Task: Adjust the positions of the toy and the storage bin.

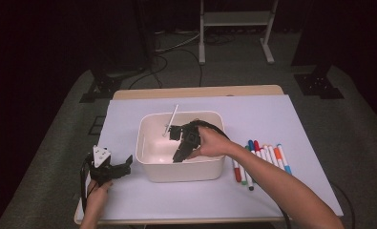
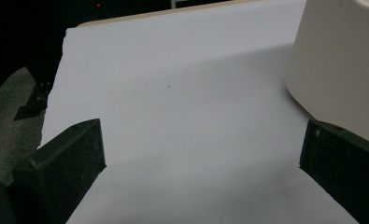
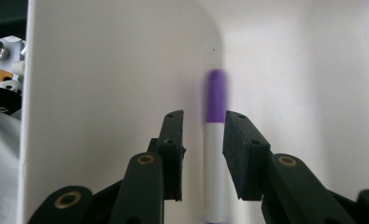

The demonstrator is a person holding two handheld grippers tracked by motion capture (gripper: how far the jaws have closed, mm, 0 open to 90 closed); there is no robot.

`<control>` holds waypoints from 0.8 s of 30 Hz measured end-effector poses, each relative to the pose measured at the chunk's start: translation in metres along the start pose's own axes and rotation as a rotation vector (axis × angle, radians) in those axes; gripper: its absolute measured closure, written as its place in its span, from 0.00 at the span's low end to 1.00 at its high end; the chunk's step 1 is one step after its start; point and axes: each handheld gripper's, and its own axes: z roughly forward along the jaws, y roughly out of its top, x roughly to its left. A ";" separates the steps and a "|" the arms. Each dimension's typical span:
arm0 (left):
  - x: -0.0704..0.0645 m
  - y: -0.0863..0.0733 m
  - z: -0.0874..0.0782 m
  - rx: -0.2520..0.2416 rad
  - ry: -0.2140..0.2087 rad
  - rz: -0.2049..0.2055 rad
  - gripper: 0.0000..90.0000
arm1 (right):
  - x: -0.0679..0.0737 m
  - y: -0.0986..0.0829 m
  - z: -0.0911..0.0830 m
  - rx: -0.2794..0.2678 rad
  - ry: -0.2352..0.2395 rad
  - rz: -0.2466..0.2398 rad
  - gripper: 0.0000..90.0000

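Note:
A white bin (image 1: 147, 164) stands in the middle of the pale sheet. My right gripper (image 1: 178, 155) reaches down inside it, near the front left corner. In the right gripper view, a white marker with a purple cap (image 3: 216, 93) stands blurred between the parted jaws of my right gripper (image 3: 203, 119), against the bin's inner wall (image 3: 102, 70). Another white marker (image 1: 172, 119) leans on the bin's back rim. My left gripper (image 1: 124, 164) rests on the sheet just left of the bin. In its own view my left gripper (image 2: 201, 140) is open and holds nothing, with the bin (image 2: 341, 60) at the right.
Several markers (image 1: 260, 157) with red, green, blue and orange caps lie in a row on the sheet right of the bin. The table's left edge (image 2: 56, 93) is close to my left gripper. Stands and cables sit on the floor beyond the table.

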 end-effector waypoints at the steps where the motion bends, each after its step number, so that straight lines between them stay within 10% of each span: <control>1: 0.000 0.000 0.000 -0.001 0.000 -0.001 0.00 | 0.000 0.000 -0.001 -0.001 -0.002 -0.002 0.75; 12: 0.000 0.000 0.000 -0.001 -0.001 0.003 0.00 | 0.015 -0.024 -0.056 -0.162 -0.082 0.009 0.69; 24: -0.001 0.000 0.000 0.005 0.004 0.009 0.00 | 0.032 -0.141 -0.121 -0.399 -0.246 0.182 0.54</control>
